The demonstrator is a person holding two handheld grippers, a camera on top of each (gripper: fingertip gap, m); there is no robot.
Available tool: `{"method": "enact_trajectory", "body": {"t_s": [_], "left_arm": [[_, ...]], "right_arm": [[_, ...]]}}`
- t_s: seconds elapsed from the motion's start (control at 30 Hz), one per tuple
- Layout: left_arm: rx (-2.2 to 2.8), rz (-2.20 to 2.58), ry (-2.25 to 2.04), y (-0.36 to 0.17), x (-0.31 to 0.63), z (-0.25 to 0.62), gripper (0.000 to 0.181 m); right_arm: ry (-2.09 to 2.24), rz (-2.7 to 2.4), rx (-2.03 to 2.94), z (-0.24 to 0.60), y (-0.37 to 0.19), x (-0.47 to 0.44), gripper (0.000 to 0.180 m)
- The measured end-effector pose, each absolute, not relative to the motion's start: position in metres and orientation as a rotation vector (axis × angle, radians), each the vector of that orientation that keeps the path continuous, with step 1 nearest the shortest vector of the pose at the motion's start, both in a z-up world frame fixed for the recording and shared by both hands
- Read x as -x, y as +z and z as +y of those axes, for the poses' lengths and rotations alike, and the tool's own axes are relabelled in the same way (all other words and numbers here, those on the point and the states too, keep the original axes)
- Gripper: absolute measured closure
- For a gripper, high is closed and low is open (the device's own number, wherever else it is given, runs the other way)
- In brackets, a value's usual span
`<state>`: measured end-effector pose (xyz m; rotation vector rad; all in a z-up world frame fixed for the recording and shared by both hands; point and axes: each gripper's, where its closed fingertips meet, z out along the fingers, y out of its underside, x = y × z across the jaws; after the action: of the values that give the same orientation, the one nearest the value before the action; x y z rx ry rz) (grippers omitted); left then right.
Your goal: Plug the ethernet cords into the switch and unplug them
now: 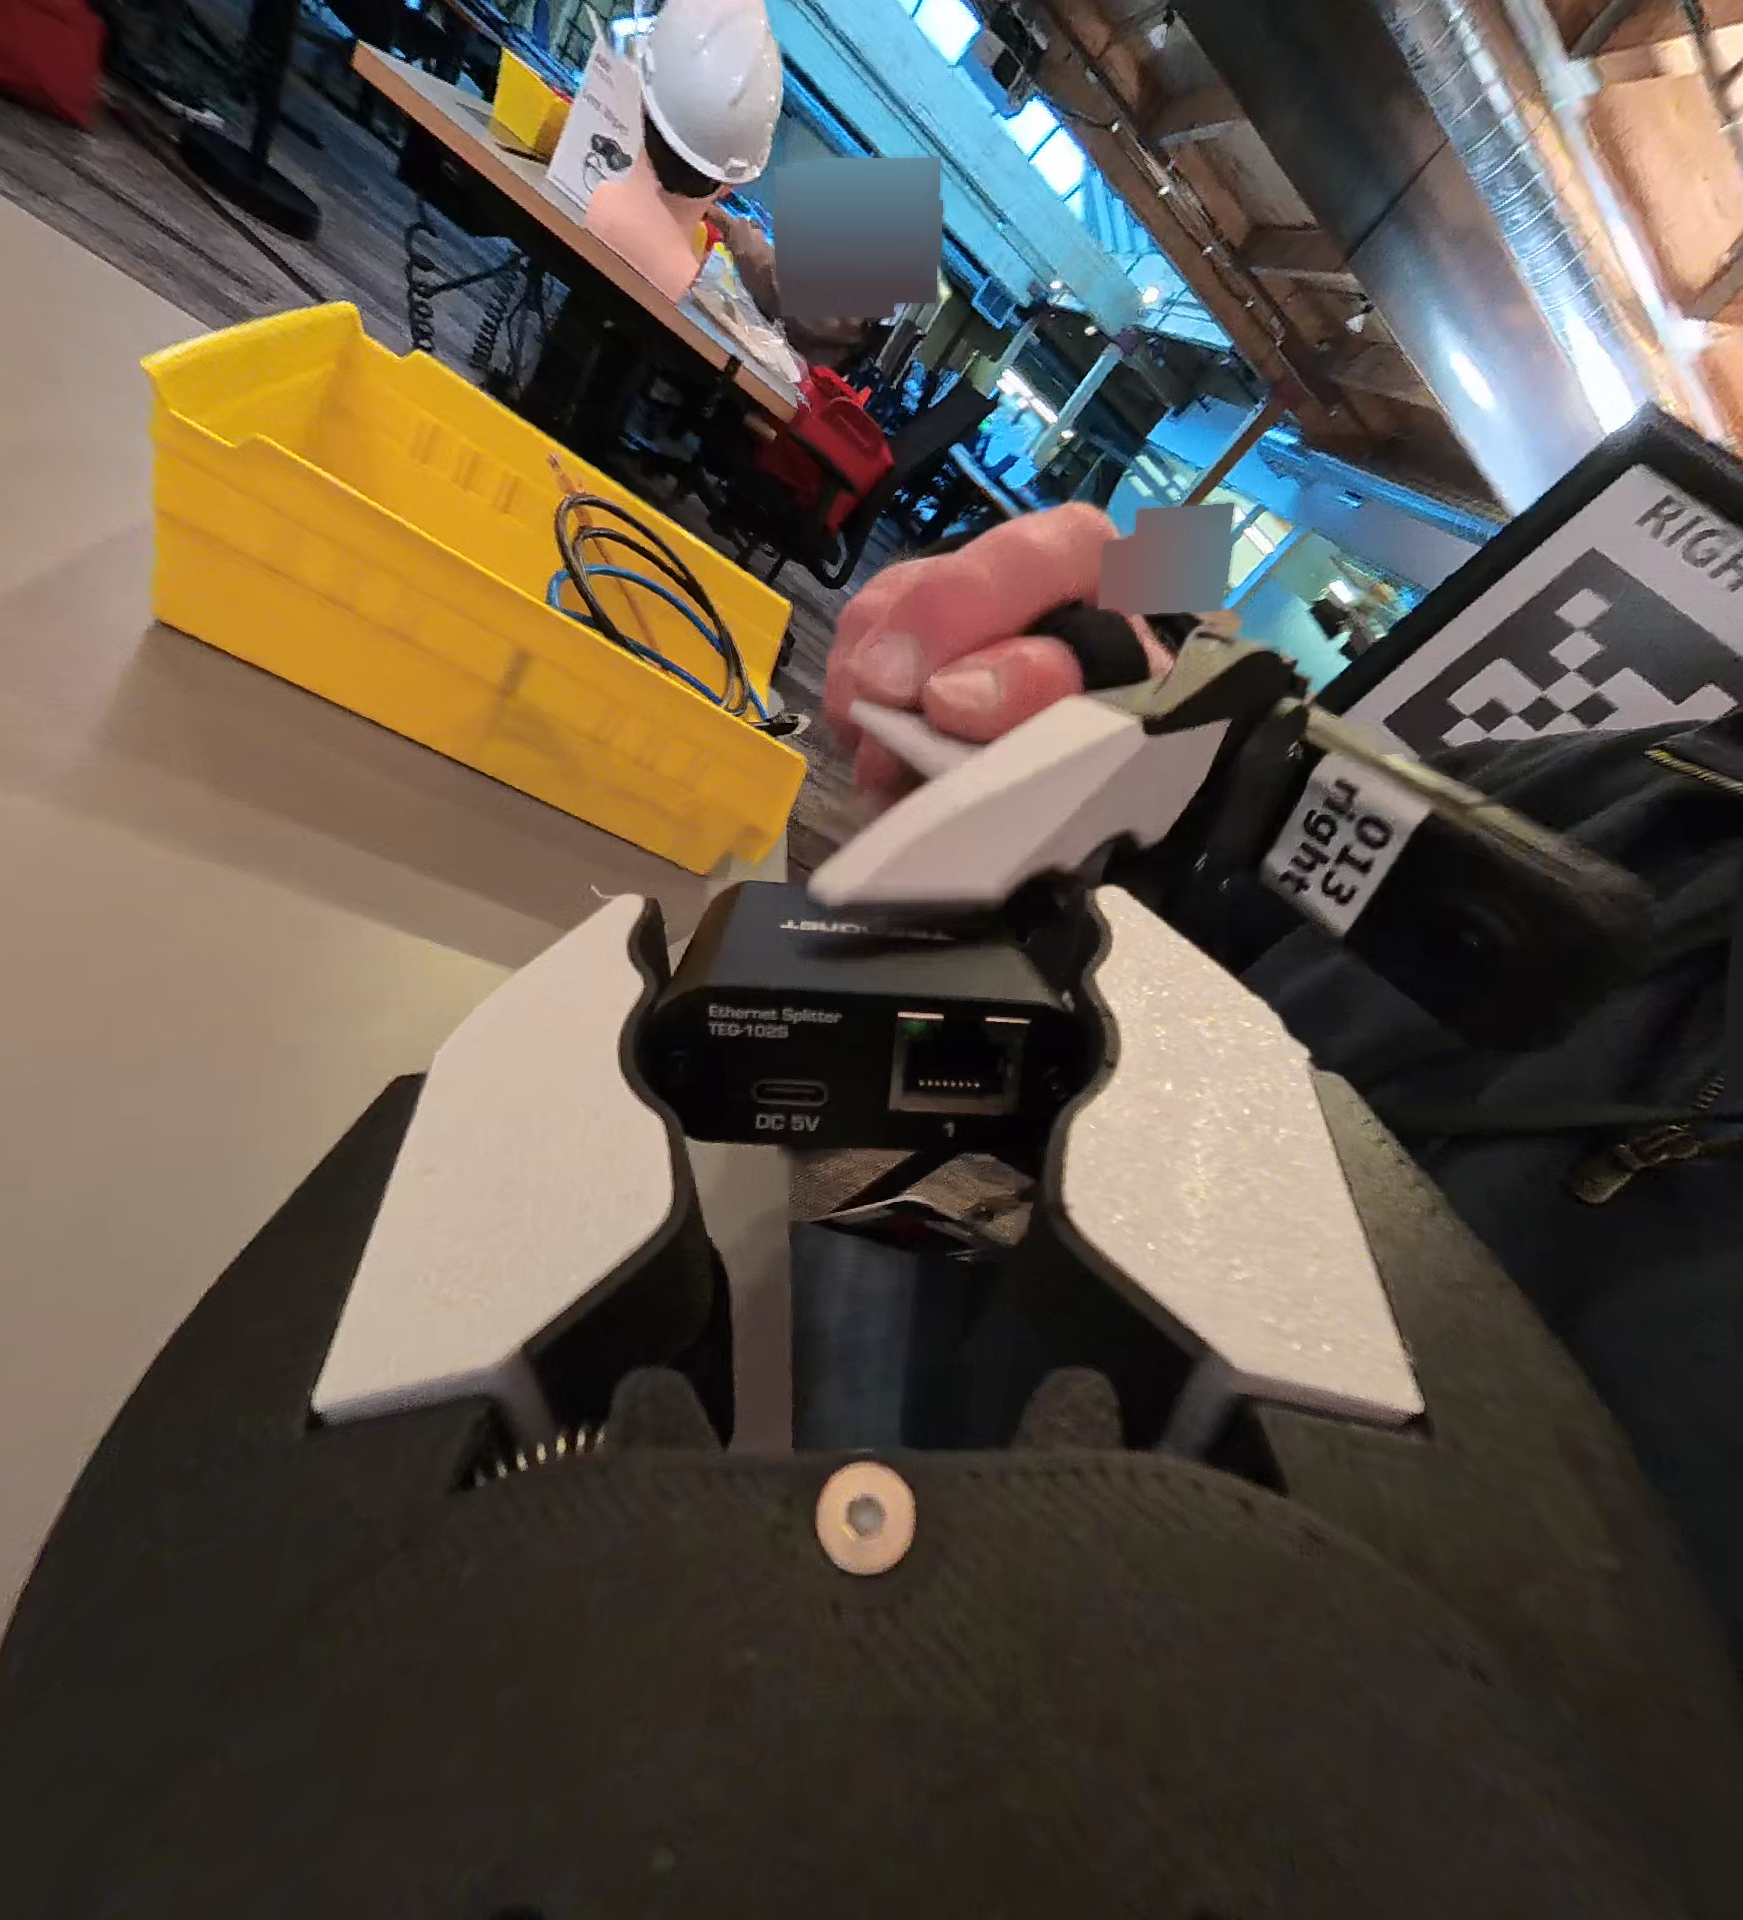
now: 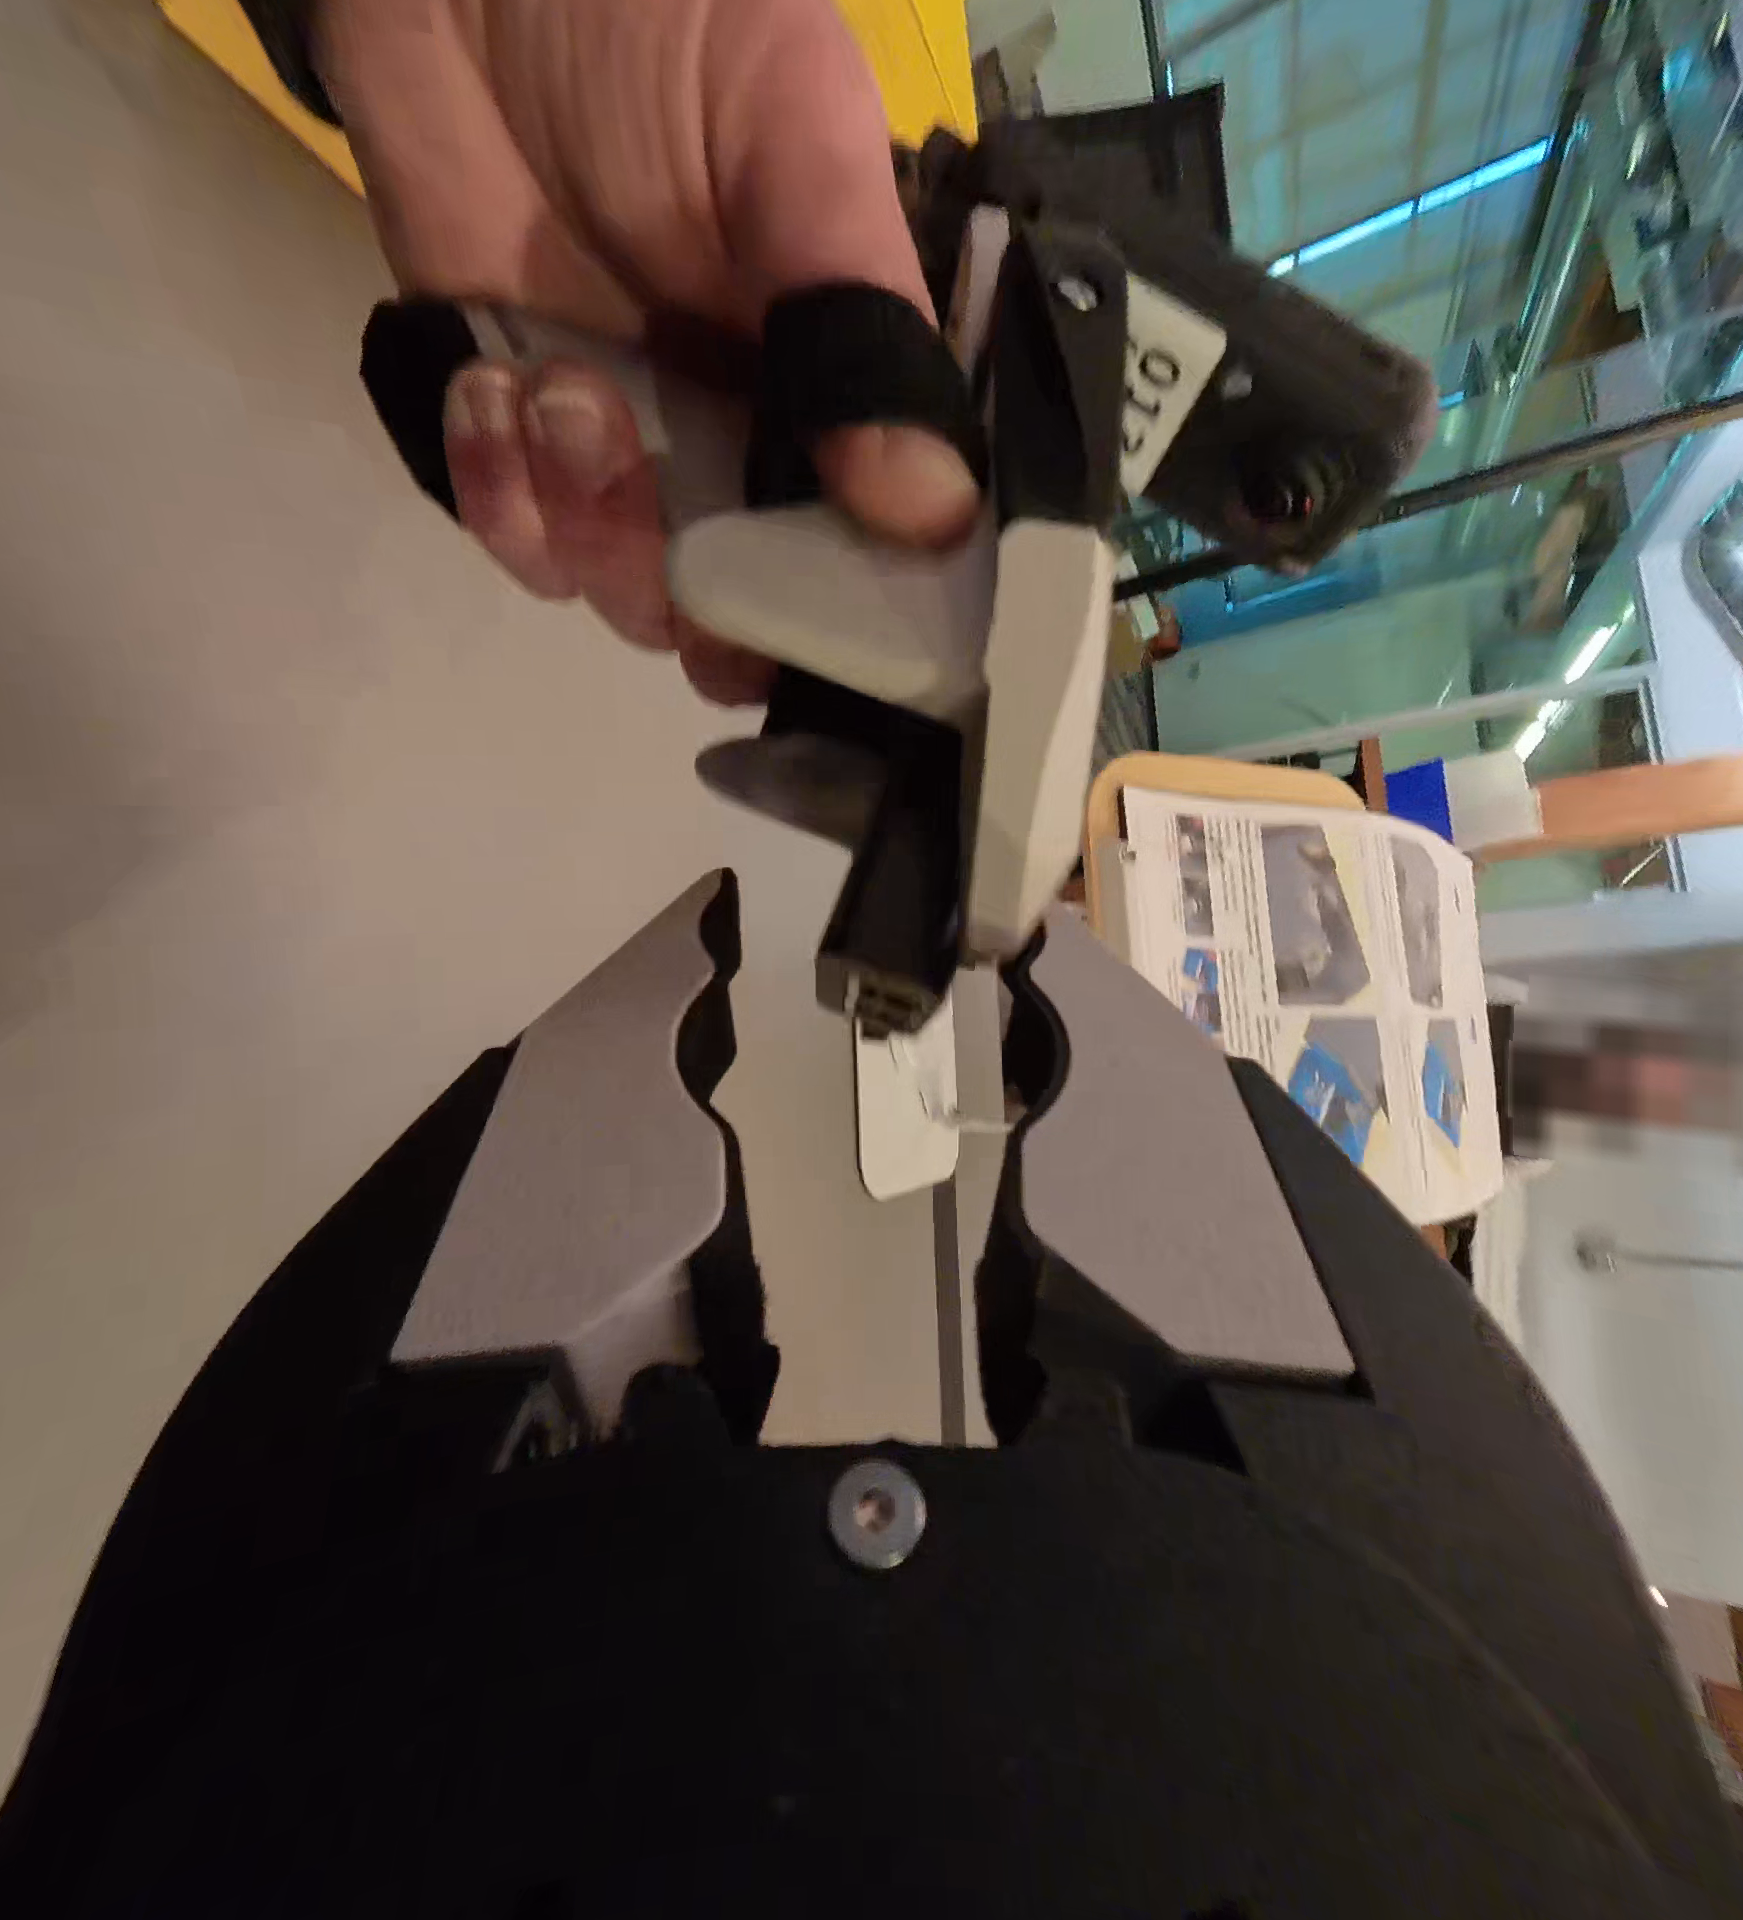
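Worktop [image 1: 119, 883] carries a yellow bin [image 1: 347, 582] with the coiled ethernet cords [image 1: 649, 613] inside, none plugged in. Left hand-held gripper [image 1: 872, 1023] is clamped on the black switch [image 1: 862, 1049]; right hand-held gripper [image 2: 872, 997] gapes, empty, just above it. A knock from the right one could twist the switch loose.

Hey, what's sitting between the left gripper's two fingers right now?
The black switch, clamped at its sides by the left gripper. Its ports face the camera with nothing plugged in. This shows in the left wrist view.
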<state>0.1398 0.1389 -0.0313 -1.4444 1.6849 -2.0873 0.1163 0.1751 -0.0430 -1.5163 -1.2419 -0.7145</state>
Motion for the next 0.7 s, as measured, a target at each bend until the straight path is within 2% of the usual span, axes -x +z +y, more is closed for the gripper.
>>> {"method": "enact_trajectory", "body": {"t_s": [0.07, 0.23, 0.33, 0.5, 0.6, 0.7], "left_arm": [[1.443, 1.648, -2.160, -0.029, -0.139, 0.137, 0.107], [1.412, 1.640, -2.288, -0.020, -0.135, 0.129, 0.106], [1.384, 1.630, -2.342, 0.000, -0.128, 0.133, 0.099], [1.345, 1.633, -2.129, 0.019, -0.121, 0.165, 0.104], [1.369, 1.602, -2.047, 0.025, -0.118, 0.185, 0.111], [1.386, 1.595, -1.994, 0.027, -0.115, 0.196, 0.115]], "right_arm": [[-0.758, -1.224, 1.452, 0.182, -0.037, -0.113, 0.151], [-0.616, -1.187, 1.537, 0.175, -0.029, -0.120, 0.157], [-0.641, -1.125, 1.590, 0.164, -0.003, -0.153, 0.159], [-0.924, -0.953, 1.903, 0.146, 0.014, -0.305, 0.157], [-0.977, -0.880, 2.205, 0.120, -0.013, -0.403, 0.157], [-0.923, -0.854, 2.532, 0.088, -0.065, -0.472, 0.157]]}}
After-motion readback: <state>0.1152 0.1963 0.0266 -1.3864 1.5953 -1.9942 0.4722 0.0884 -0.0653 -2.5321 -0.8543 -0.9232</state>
